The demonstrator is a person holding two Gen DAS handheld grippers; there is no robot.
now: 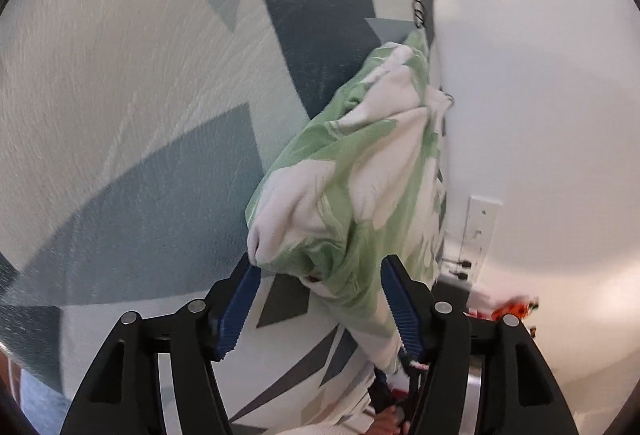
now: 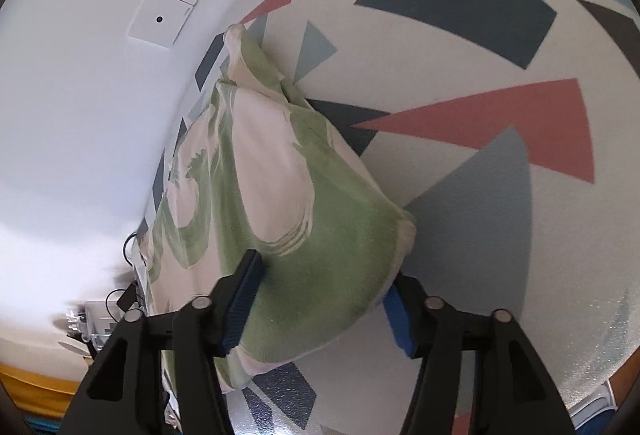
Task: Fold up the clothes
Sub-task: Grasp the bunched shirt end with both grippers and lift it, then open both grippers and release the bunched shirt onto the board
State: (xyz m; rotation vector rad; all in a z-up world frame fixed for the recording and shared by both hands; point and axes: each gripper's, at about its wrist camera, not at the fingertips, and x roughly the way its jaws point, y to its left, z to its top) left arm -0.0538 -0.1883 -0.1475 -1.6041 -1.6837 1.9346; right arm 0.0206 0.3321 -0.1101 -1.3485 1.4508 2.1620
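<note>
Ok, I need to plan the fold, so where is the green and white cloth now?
The green and white cloth lies bunched on the patterned table cover, along its edge beside the white wall, in both wrist views.

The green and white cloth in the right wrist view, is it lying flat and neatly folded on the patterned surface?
No, the green and white cloth is bunched and rumpled, draped between the right gripper fingers.

Bright, soft daylight-ish light in both wrist views, heavy fisheye bend

Motion smear streaks the patterned surface left of the left gripper; the white wall left of the right gripper is washed out, a soft shadow falls beside the cloth, and corners go black.
</note>
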